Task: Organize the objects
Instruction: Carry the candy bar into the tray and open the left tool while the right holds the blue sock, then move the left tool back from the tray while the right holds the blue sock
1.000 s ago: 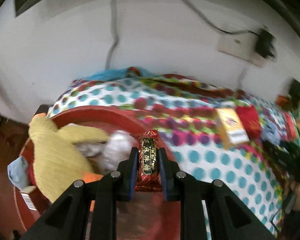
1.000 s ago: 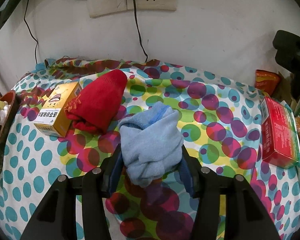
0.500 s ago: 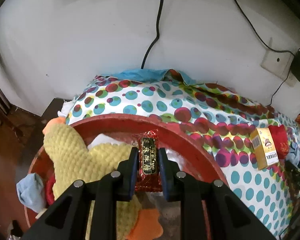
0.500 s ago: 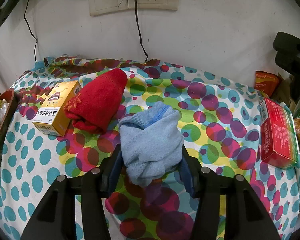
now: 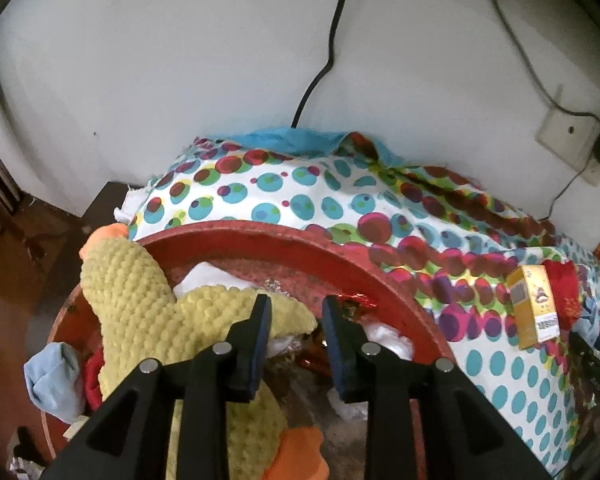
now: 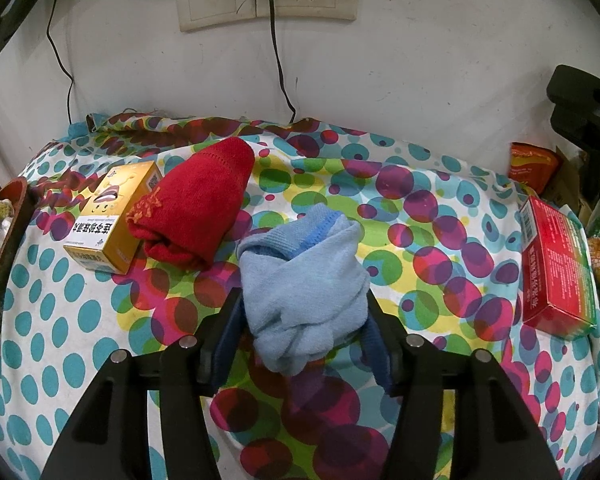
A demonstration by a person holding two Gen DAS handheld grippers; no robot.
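Over the red basin (image 5: 300, 242), the left gripper (image 5: 296, 320) hangs parted and empty above a snack packet (image 5: 354, 302) beside the yellow plush duck (image 5: 140, 300); the right gripper (image 6: 302, 312) clamps a blue towel (image 6: 304, 280) over the spotted cloth (image 6: 420, 208)

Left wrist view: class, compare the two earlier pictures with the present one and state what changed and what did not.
The left gripper opened and let go of the red snack packet, which now lies in the red basin beside the yellow plush duck. The right gripper stayed shut on the blue towel; the yellow box and red towel did not move.
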